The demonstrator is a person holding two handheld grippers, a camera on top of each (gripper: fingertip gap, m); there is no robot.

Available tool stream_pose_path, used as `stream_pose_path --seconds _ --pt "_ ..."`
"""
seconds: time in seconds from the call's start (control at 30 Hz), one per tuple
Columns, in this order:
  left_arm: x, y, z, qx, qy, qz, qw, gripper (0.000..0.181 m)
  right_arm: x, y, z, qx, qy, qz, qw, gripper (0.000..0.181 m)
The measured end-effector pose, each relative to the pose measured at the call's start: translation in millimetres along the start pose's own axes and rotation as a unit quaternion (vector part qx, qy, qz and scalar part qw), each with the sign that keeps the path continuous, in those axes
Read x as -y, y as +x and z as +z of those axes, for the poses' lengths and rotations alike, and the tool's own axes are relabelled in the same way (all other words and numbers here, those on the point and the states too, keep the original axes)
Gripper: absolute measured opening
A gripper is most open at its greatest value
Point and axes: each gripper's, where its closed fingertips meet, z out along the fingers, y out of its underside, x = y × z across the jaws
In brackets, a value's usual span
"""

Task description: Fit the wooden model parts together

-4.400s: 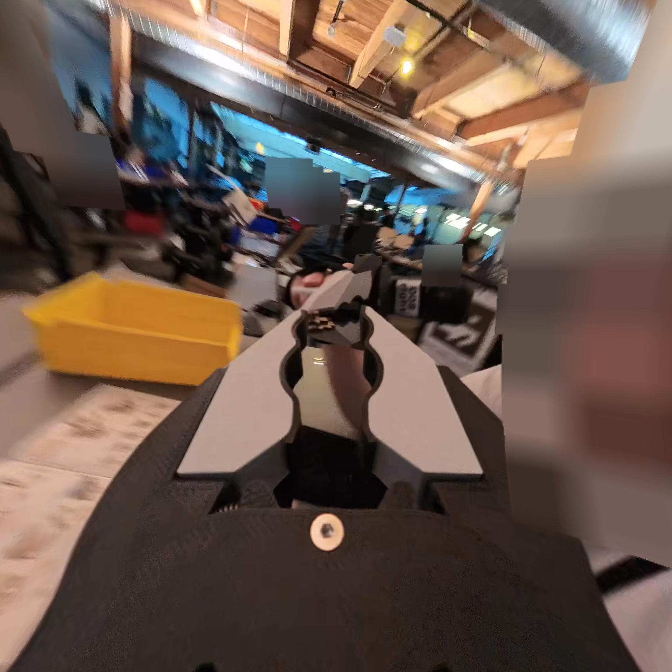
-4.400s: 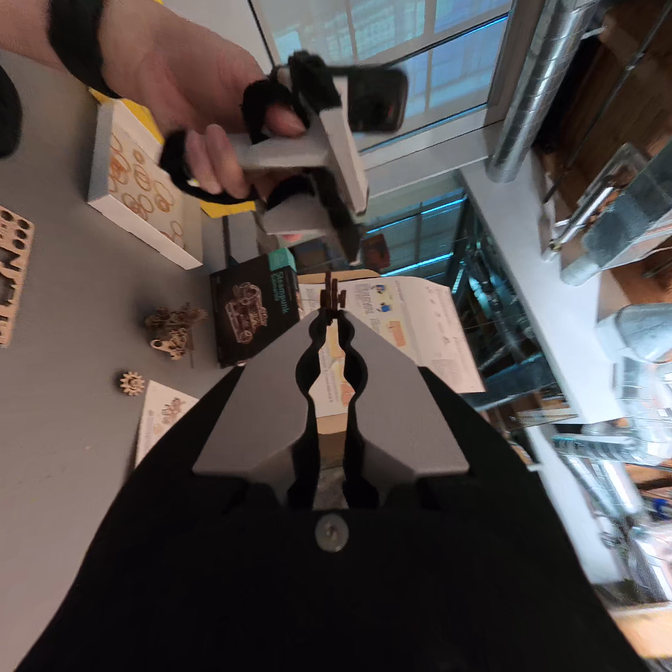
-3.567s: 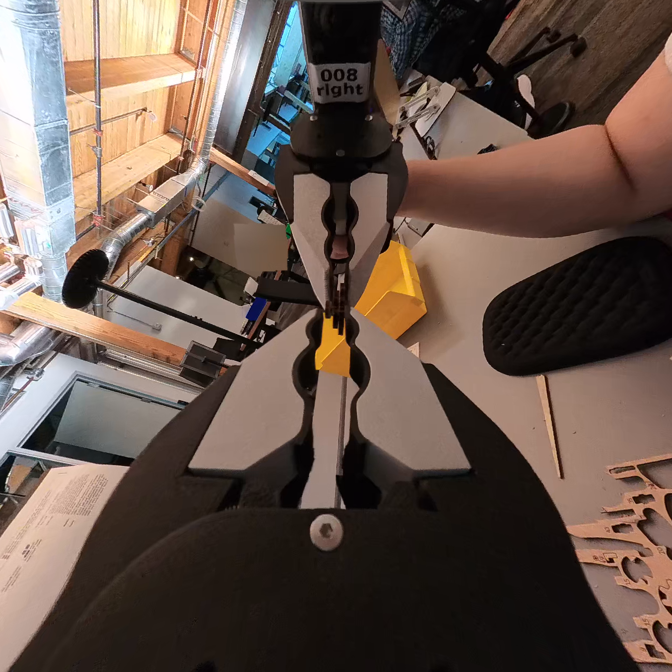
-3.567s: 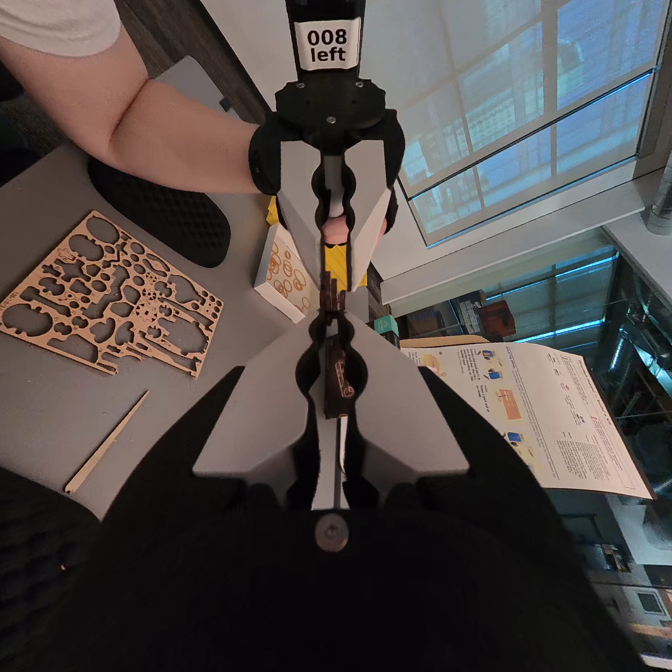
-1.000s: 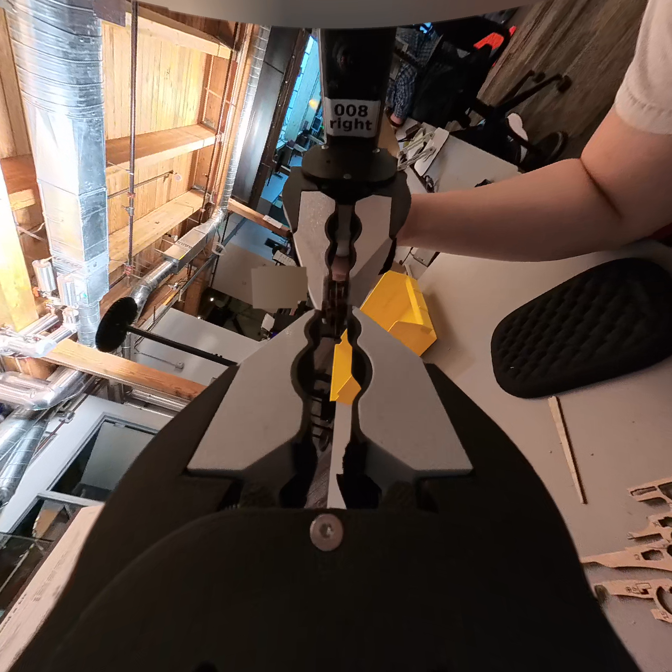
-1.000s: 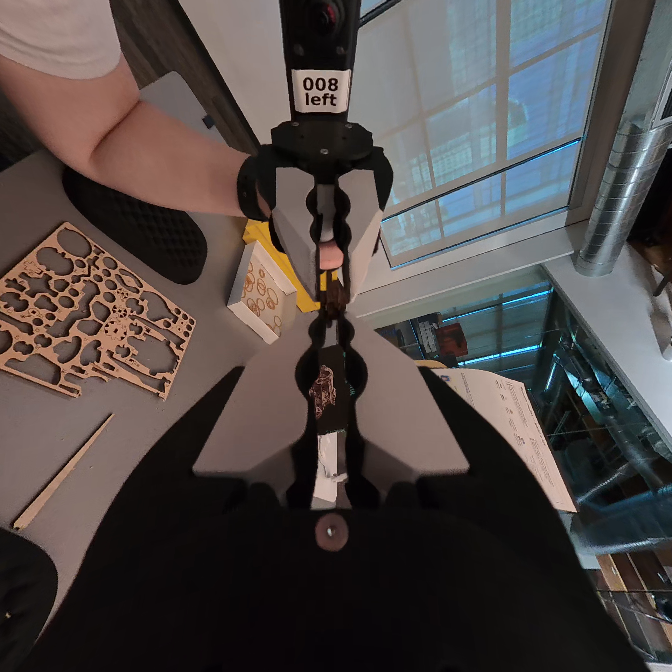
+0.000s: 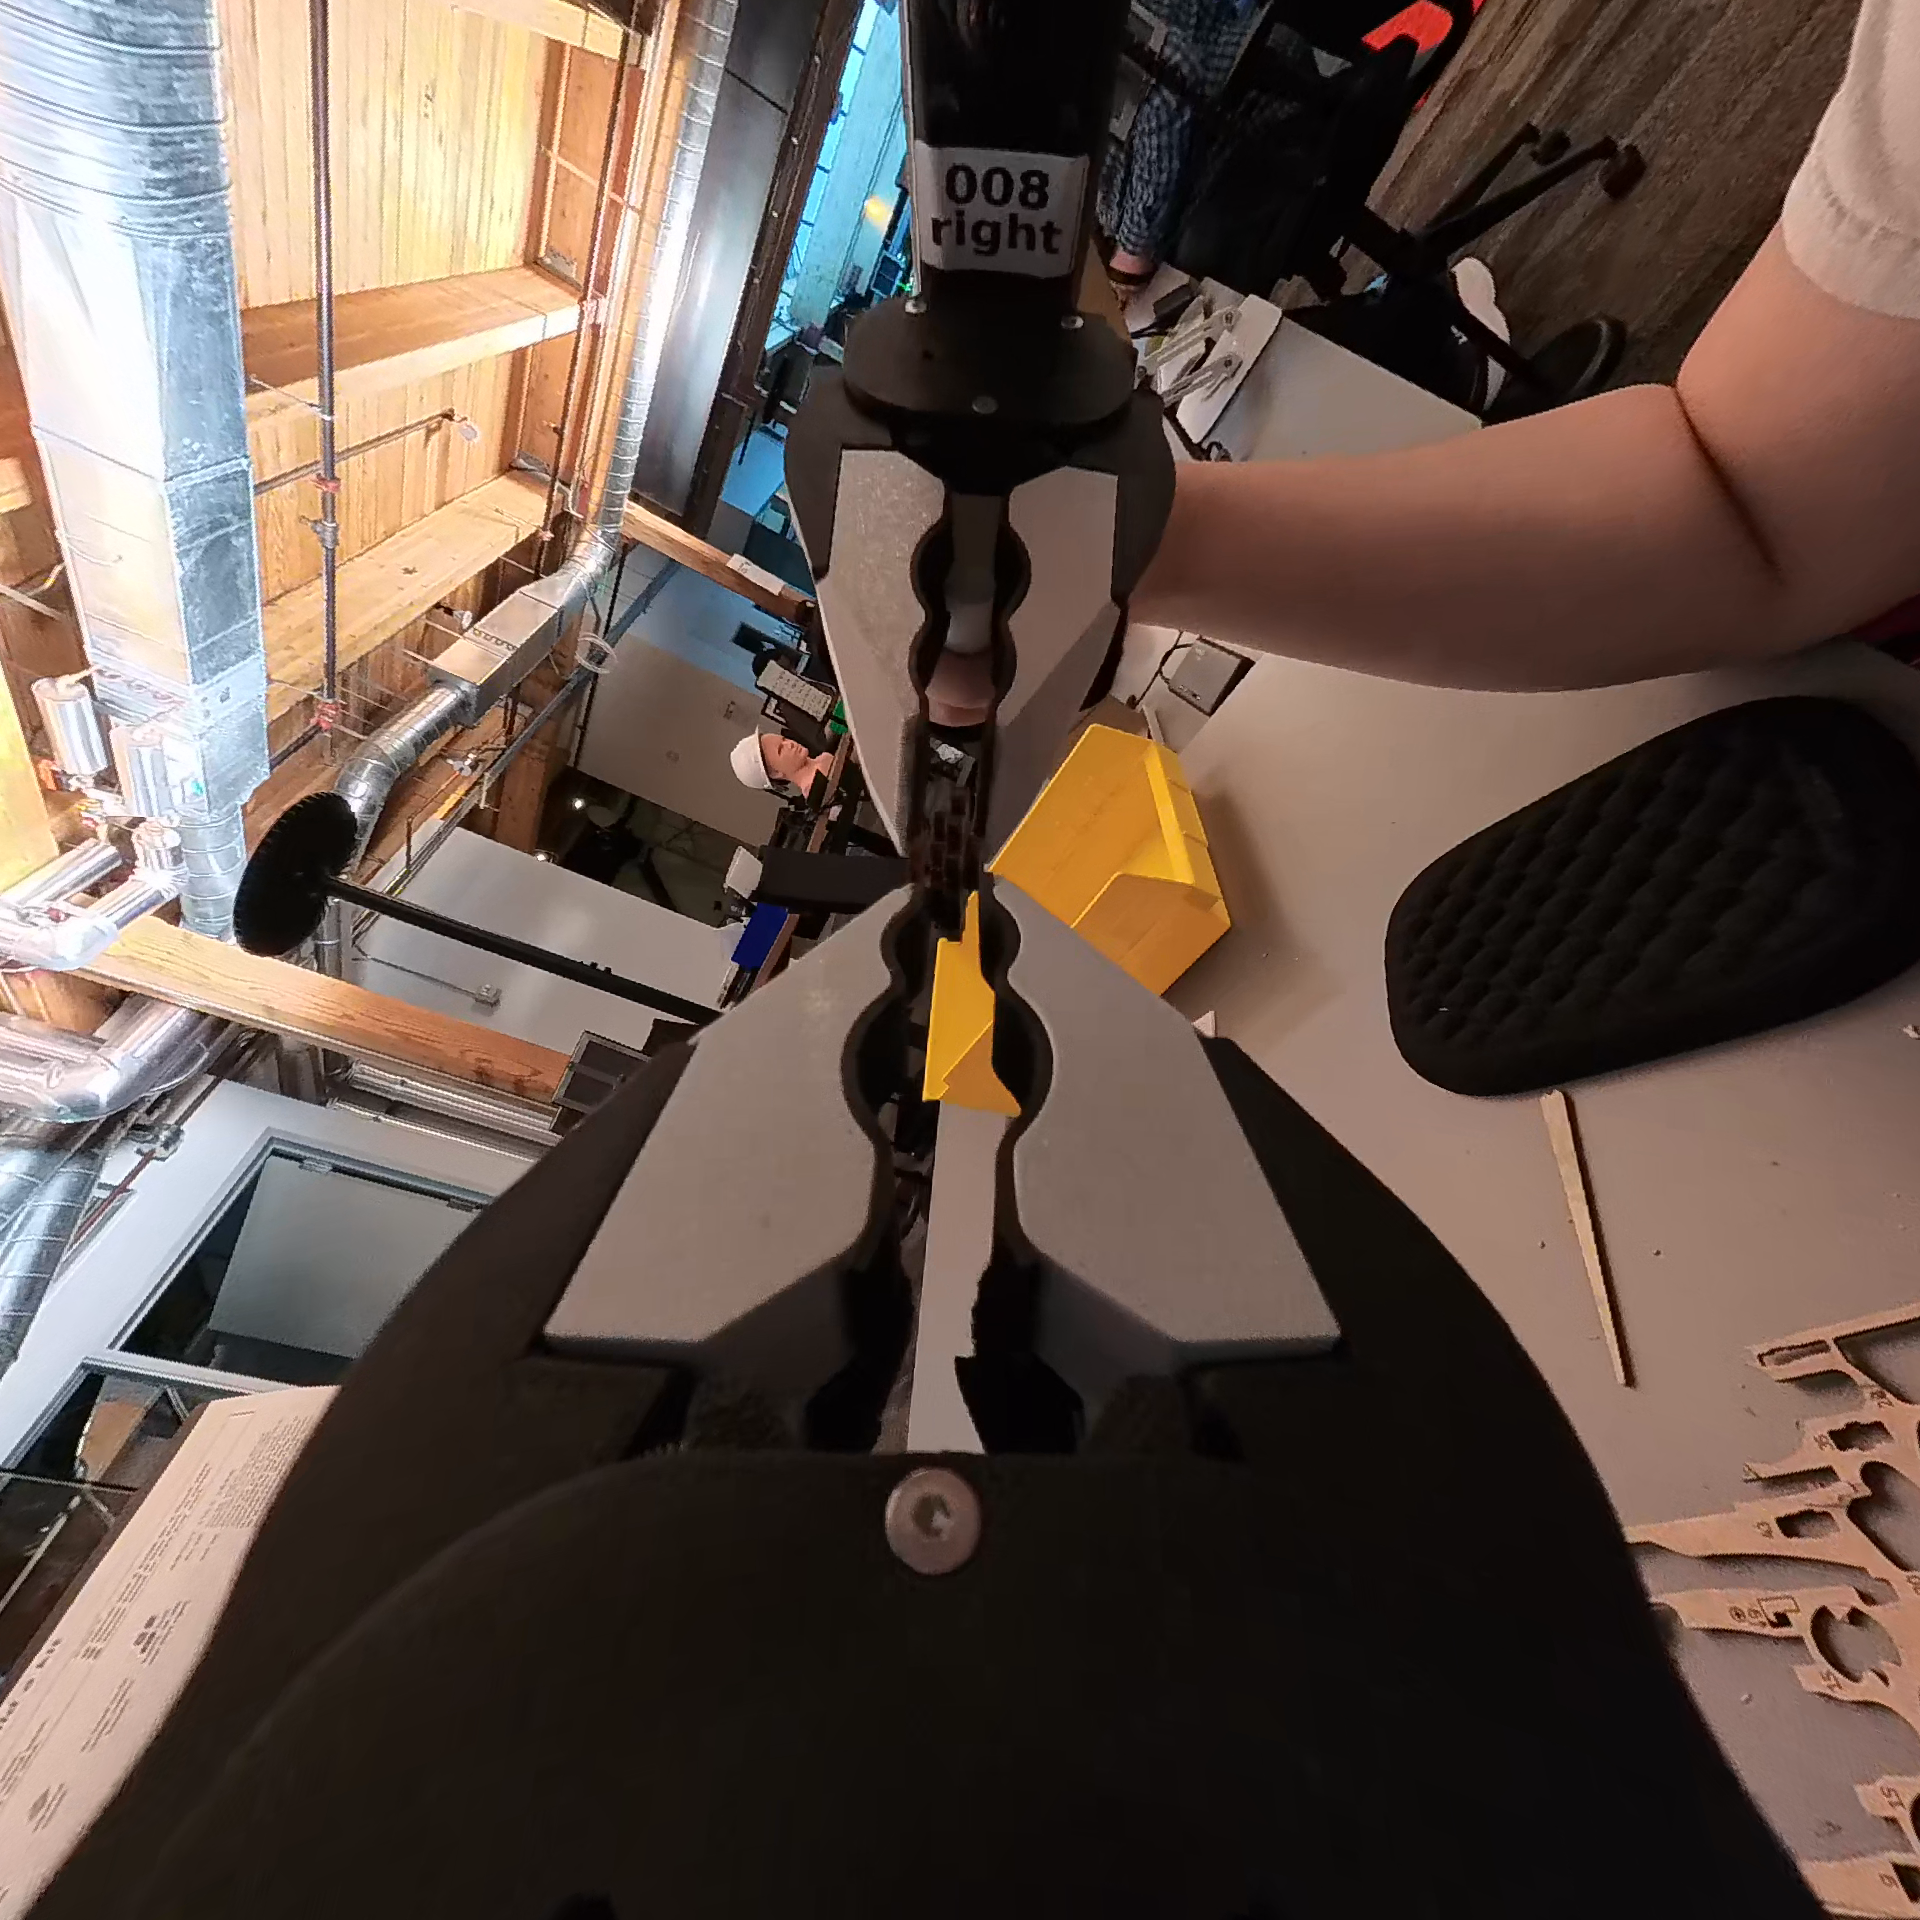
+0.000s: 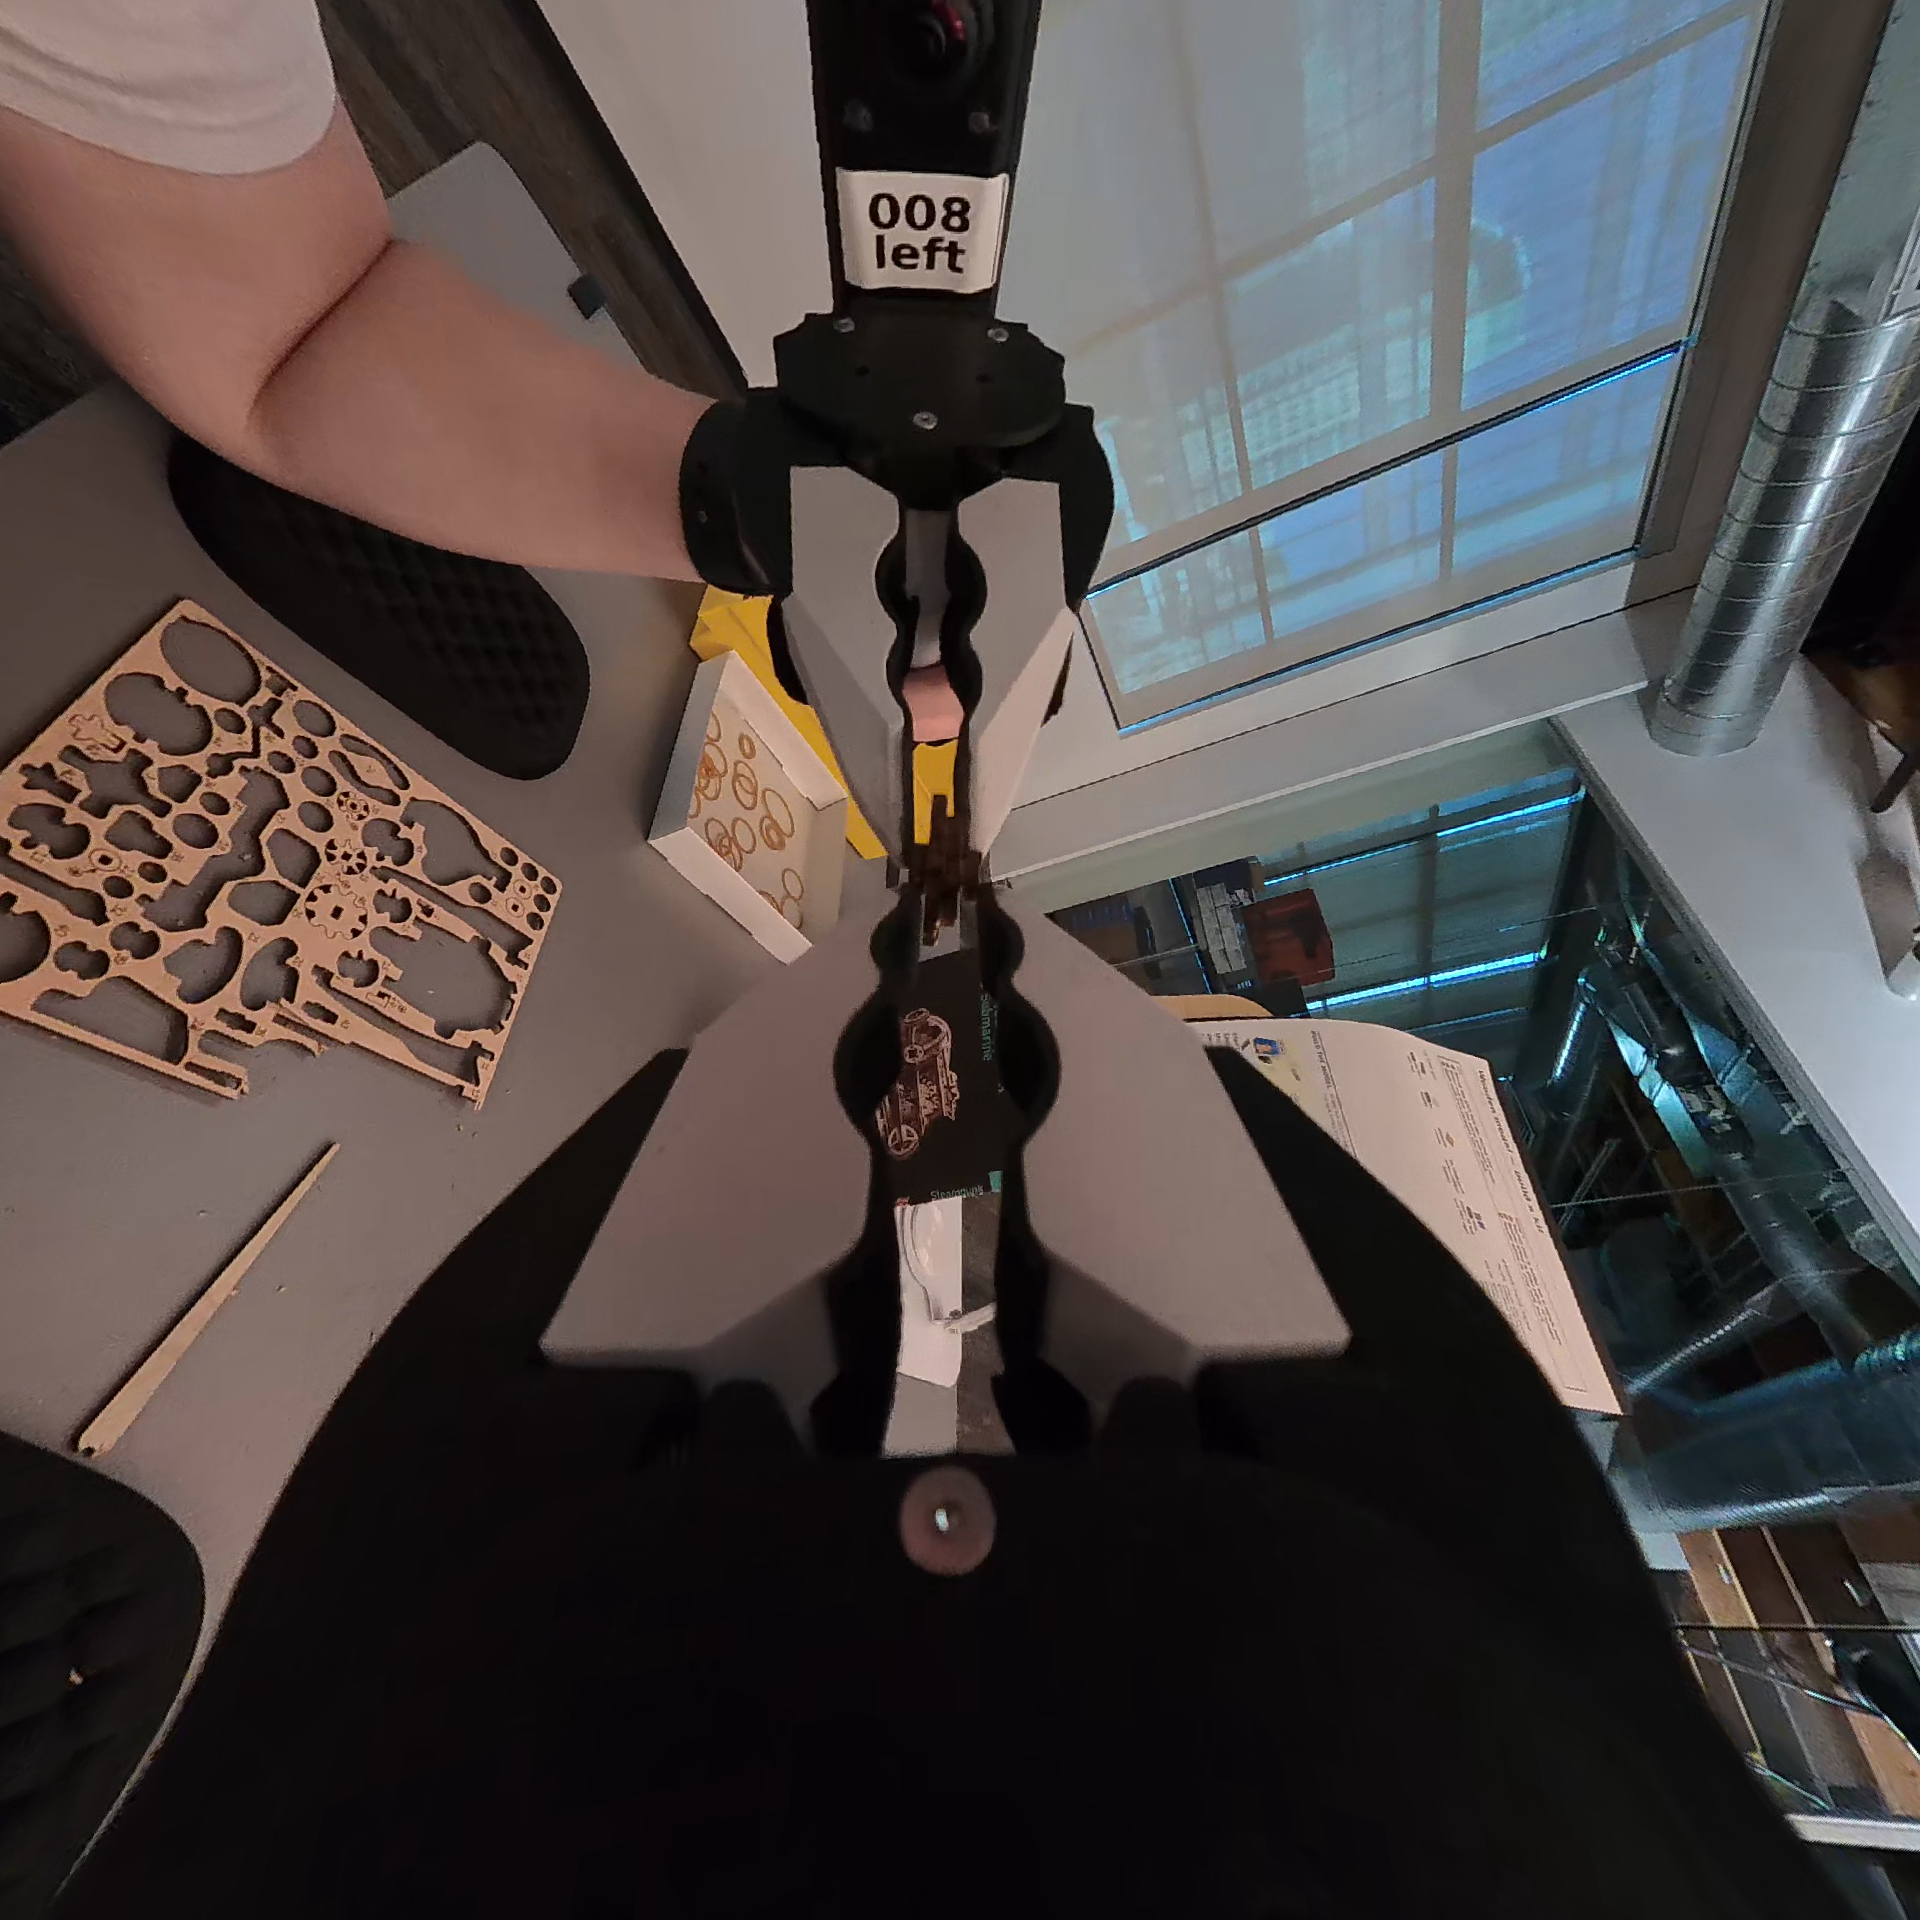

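At 4.4 s ago the two grippers were apart & swinging: left view was blurred, aimed across the room, right gripper (image 7: 948, 821) far off. By 3.6 s they'd turned nose to nose over the table (image 8: 125, 1174), tips meeting on the small dark wooden part (image 8: 940, 868). Since then left gripper (image 8: 935, 821) & right pushed closer; part sat deeper betw. tips. Yellow bin (image 7: 1122, 831) drifted right in left view.
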Motion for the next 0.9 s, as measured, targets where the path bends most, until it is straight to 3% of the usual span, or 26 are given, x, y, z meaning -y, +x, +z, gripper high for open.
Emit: stream_pose_path --seconds 0.4,0.9 --pt "-5.5 5.2 5.4 -0.012 -0.011 -0.007 1.0 0.007 -7.2 -5.7 -1.0 0.022 -0.019 0.012 1.0 0.01" --pt "-0.7 7.8 5.7 -0.019 0.009 -0.03 0.999 0.01 -0.6 -10.7 -5.6 0.058 0.035 0.051 0.996 0.01"
